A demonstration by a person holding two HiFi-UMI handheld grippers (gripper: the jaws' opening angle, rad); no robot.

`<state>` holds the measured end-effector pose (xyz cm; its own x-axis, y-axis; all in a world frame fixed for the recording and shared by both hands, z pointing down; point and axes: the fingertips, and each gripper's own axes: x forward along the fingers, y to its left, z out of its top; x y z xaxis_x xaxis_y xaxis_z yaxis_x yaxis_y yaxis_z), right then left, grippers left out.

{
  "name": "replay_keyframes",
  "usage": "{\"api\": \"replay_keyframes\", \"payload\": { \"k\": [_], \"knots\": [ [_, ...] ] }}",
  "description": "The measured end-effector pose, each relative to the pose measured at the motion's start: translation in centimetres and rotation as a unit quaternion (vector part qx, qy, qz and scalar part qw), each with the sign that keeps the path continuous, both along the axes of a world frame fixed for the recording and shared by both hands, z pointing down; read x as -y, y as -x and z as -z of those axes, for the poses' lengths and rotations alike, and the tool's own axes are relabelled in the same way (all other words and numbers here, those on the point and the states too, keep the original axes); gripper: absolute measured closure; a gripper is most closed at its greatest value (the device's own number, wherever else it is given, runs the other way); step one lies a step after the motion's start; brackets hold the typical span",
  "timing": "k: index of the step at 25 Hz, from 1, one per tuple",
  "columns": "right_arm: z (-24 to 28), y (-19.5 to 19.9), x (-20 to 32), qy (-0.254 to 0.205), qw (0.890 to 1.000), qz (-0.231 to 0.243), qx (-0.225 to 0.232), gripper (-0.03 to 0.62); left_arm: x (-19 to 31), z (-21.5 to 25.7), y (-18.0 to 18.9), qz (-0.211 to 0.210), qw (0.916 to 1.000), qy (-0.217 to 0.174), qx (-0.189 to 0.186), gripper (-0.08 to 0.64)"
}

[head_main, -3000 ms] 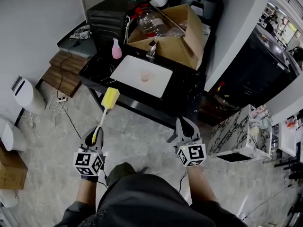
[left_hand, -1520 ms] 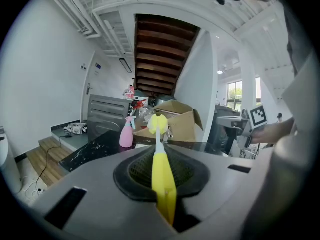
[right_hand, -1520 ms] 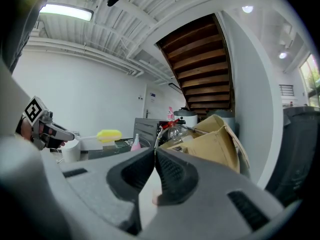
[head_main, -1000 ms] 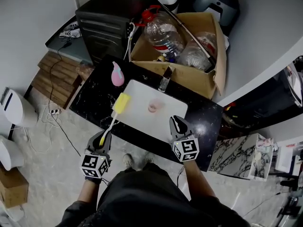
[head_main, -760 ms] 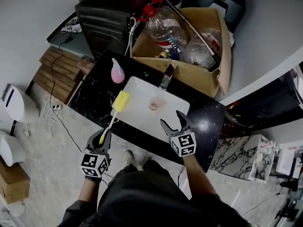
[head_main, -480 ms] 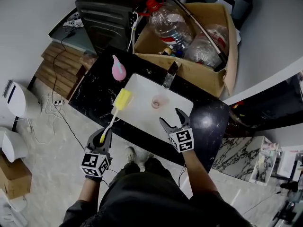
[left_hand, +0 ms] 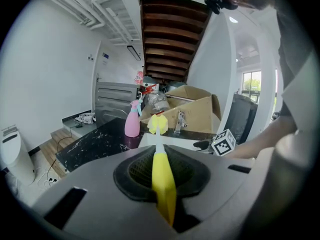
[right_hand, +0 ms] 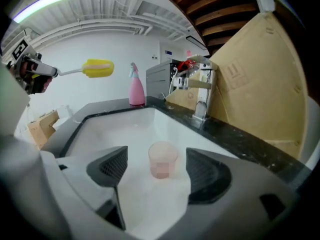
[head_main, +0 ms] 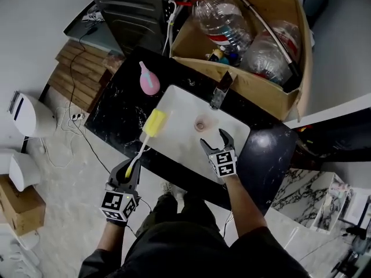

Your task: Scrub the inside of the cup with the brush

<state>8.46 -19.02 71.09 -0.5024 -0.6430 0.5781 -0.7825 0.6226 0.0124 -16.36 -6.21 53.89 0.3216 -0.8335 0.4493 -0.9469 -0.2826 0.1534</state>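
Observation:
A small translucent pink cup [head_main: 201, 124] [right_hand: 162, 159] stands upright in the white sink [head_main: 179, 138]. My right gripper [head_main: 218, 142] [right_hand: 156, 170] hangs over the sink's near edge with its jaws wide open; the cup stands a little beyond them, untouched. My left gripper [head_main: 128, 170] [left_hand: 159, 173] is shut on the yellow handle of a brush [head_main: 143, 144] [left_hand: 160, 166]. The brush's yellow sponge head [head_main: 153, 122] [right_hand: 98, 67] reaches over the sink's left rim, away from the cup.
A pink spray bottle [head_main: 148, 81] stands on the black counter [head_main: 119, 117] left of the sink. A faucet [head_main: 219, 91] rises at the sink's far edge. Behind it a cardboard box [head_main: 253, 45] holds large plastic bottles. A dark cabinet [head_main: 134, 7] stands at back left.
My right gripper's jaws have opened wide and moved forward over the sink toward the cup. The left gripper has kept its hold on the brush, which now reaches over the sink's left rim.

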Motion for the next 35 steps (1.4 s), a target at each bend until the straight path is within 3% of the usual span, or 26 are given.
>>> {"api": "replay_keyframes", "payload": {
  "k": [15, 35],
  "knots": [
    [-9.8, 1.6, 4.3, 0.042, 0.999, 0.003, -0.017, 0.229, 2.6, -3.7, 0.3, -0.003, 0.9988, 0.043, 0.025, 0.525],
    [-11.0, 5.4, 8.8, -0.03, 0.998, 0.048, -0.033, 0.23, 2.4, -6.8, 0.8, 0.008, 0.9958, 0.079, 0.044, 0.525]
  ]
}}
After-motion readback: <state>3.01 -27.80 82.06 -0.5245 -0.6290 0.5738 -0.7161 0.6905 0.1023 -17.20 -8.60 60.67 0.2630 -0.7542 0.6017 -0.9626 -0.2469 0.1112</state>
